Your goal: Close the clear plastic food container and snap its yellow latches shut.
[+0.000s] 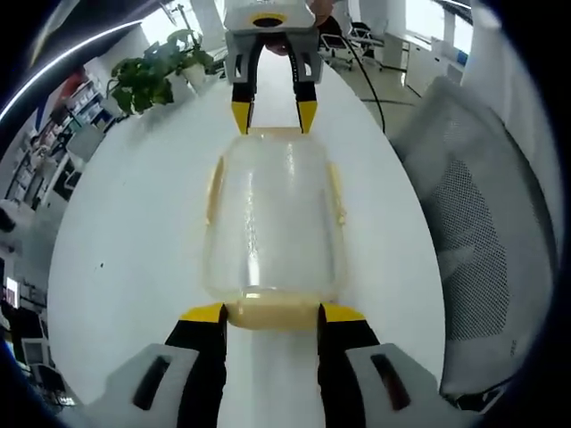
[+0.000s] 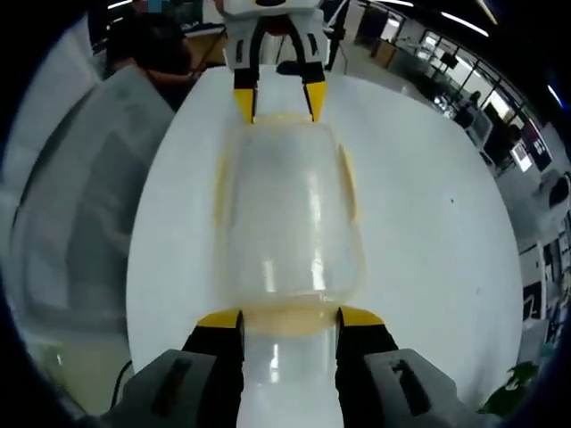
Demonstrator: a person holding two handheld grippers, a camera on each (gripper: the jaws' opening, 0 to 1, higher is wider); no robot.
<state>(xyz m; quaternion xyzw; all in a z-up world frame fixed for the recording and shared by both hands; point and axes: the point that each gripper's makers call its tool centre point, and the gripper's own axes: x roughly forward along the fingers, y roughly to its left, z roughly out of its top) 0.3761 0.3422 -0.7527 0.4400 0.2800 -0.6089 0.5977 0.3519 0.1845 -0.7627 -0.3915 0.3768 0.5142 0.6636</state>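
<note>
The clear plastic food container [image 1: 272, 223] lies on the white table [image 1: 134, 267] with its lid on. Yellow latches run along its long sides [image 1: 214, 192] and across its near end [image 1: 272, 314]. My left gripper [image 1: 273, 312] is open, its yellow fingertips [image 1: 203, 313] on either side of that end latch. Facing it at the far end is my right gripper [image 1: 274, 116], also open. In the right gripper view the container [image 2: 285, 223] lies between my right gripper [image 2: 290, 318], which straddles an end latch [image 2: 290, 321], and the left gripper [image 2: 279, 101].
A potted plant [image 1: 147, 76] stands at the table's far left edge, and a dark cable [image 1: 370, 80] crosses the far right. A grey mesh chair [image 1: 482, 223] stands close beside the table, also seen as the chair [image 2: 80, 205]. Office desks lie beyond.
</note>
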